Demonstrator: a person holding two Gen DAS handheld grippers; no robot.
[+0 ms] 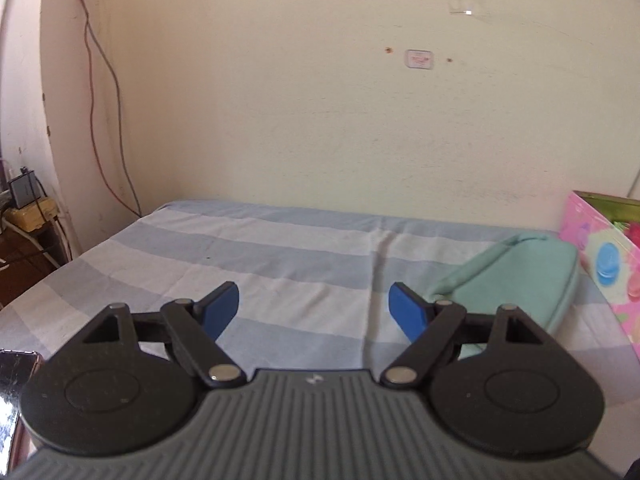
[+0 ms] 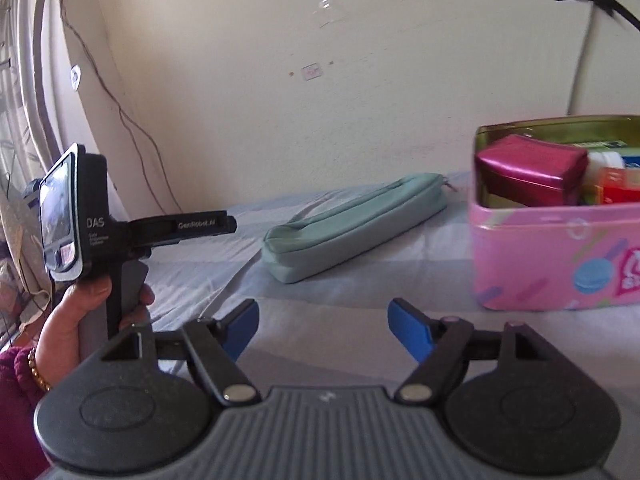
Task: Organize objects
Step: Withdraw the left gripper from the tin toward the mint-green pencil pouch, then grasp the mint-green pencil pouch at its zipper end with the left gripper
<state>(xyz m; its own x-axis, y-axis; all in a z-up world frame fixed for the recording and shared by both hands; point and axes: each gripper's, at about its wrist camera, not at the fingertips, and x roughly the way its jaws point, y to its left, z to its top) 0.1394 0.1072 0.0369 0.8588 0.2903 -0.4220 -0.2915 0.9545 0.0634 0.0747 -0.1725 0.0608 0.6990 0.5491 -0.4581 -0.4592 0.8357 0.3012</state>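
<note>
A mint green zip pouch (image 2: 352, 224) lies on the striped bed sheet (image 2: 320, 344), left of a pink tin box (image 2: 560, 256). The box holds a magenta pouch (image 2: 532, 170) and several small packets. In the left wrist view the green pouch (image 1: 516, 276) lies at right, past the right fingertip, with the pink box (image 1: 604, 256) at the frame edge. My left gripper (image 1: 314, 312) is open and empty above the sheet (image 1: 260, 248). My right gripper (image 2: 323, 330) is open and empty, short of the pouch and box. The left gripper's body (image 2: 80, 216) shows at left in the right wrist view, held by a hand.
A cream wall (image 1: 320, 100) runs along the bed's far edge. Cables (image 1: 100, 80) hang down the wall at left. A power adapter and strip (image 1: 28, 200) sit beyond the bed's left corner. A curtain (image 2: 20, 100) hangs at far left.
</note>
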